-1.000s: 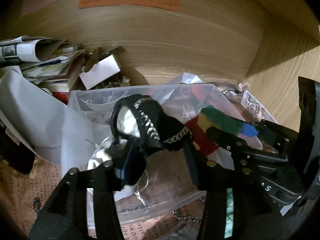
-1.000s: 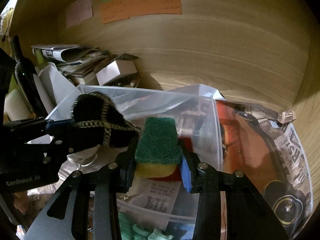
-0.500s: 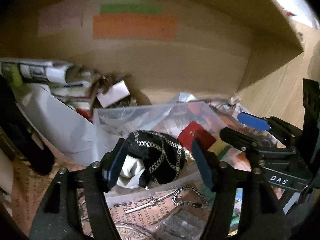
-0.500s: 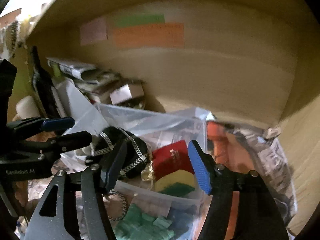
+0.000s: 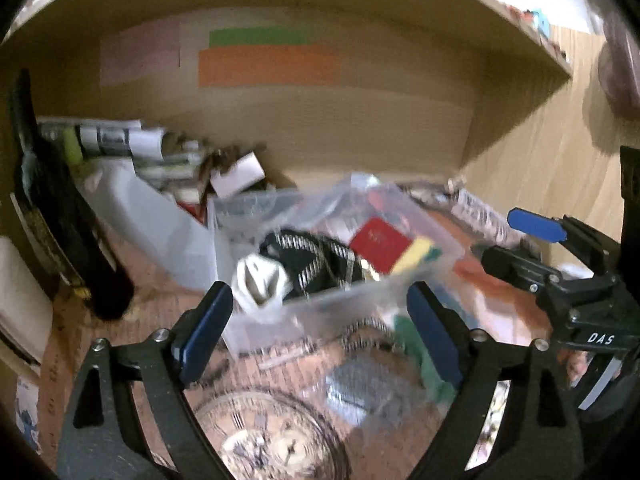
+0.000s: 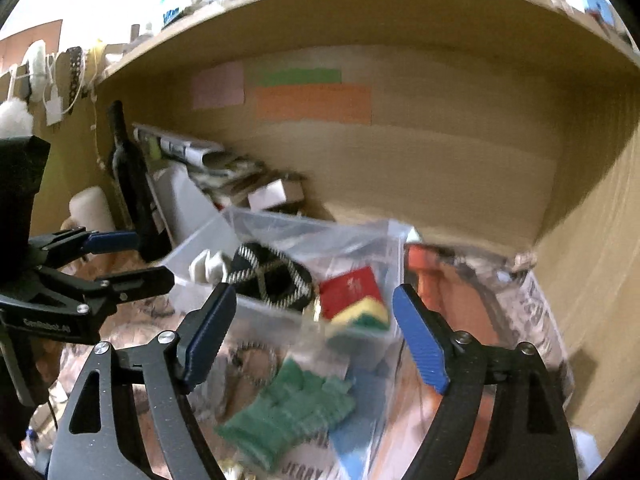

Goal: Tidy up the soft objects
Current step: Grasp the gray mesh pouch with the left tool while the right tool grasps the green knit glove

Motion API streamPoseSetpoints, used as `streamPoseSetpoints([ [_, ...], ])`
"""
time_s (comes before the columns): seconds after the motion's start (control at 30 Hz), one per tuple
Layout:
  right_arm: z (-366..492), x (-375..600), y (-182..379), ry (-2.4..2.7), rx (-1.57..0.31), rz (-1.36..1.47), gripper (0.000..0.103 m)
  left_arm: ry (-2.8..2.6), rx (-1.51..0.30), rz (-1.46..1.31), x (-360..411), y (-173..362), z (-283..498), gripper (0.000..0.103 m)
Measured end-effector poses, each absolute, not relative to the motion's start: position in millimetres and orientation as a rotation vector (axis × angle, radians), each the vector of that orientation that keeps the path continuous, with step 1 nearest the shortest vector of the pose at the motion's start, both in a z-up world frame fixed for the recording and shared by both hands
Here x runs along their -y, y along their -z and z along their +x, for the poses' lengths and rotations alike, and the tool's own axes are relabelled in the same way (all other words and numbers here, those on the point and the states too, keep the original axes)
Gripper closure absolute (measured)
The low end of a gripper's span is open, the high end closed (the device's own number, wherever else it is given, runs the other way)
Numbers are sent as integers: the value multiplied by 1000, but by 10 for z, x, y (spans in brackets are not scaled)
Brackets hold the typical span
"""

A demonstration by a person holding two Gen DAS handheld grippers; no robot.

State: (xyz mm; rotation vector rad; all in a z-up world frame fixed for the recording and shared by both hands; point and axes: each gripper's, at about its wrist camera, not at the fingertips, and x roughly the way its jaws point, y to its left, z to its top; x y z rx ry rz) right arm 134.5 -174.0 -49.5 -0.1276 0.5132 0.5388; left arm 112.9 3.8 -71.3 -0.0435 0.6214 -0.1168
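Note:
A clear plastic bin (image 5: 320, 312) (image 6: 276, 320) sits on the shelf. In it lie a black soft item with a chain pattern (image 5: 316, 264) (image 6: 272, 280) with a white part, and a red, yellow and green sponge (image 5: 396, 246) (image 6: 356, 300). My left gripper (image 5: 320, 332) is open and empty, in front of the bin; it shows in the right wrist view (image 6: 132, 256) too. My right gripper (image 6: 316, 340) is open and empty, also short of the bin; it shows in the left wrist view (image 5: 516, 240). A green knitted glove (image 6: 288, 412) lies in front of the bin.
A dark bottle (image 6: 132, 184) stands at the left. Folded newspapers and a small white box (image 6: 272, 196) lie behind the bin. Coloured paper notes (image 6: 312, 102) stick to the back wall. A clock face (image 5: 276, 440) lies below my left gripper. Crumpled foil and newspaper (image 6: 532, 320) lie at right.
Both grippers have let go: the black item and the sponge now lie in the bin. Both grippers have opened and pulled back from the bin.

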Motion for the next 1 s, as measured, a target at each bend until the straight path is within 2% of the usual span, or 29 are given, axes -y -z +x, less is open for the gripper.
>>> streamPoseSetpoints([
  [0.33, 1357, 1817, 1099, -553, -724, -92, 25, 157, -810, -78, 121, 1387, 1200, 14],
  [0.57, 1446, 1745, 1308, -590, -821, -100, 25, 173, -848, -78, 206, 1594, 1188, 14],
  [0.67, 1448, 1704, 1396, -600, -852, -127, 32, 186, -858, -91, 214, 1644, 1182, 22],
  [0.7, 1446, 1698, 1421, -606, -862, -135, 38, 195, -861, -98, 216, 1659, 1187, 25],
  [0.73, 1449, 1691, 1438, -608, -868, -139, 42, 209, -867, -105, 219, 1671, 1188, 33],
  [0.77, 1451, 1679, 1454, -611, -872, -145, 44, 214, -866, -108, 226, 1671, 1189, 36],
  [0.9, 1422, 1673, 1445, -637, -868, -148, 67, 224, -851, -112, 233, 1659, 1147, 46],
  [1.0, 1412, 1684, 1442, -648, -862, -146, 78, 227, -843, -122, 205, 1652, 1108, 54],
])
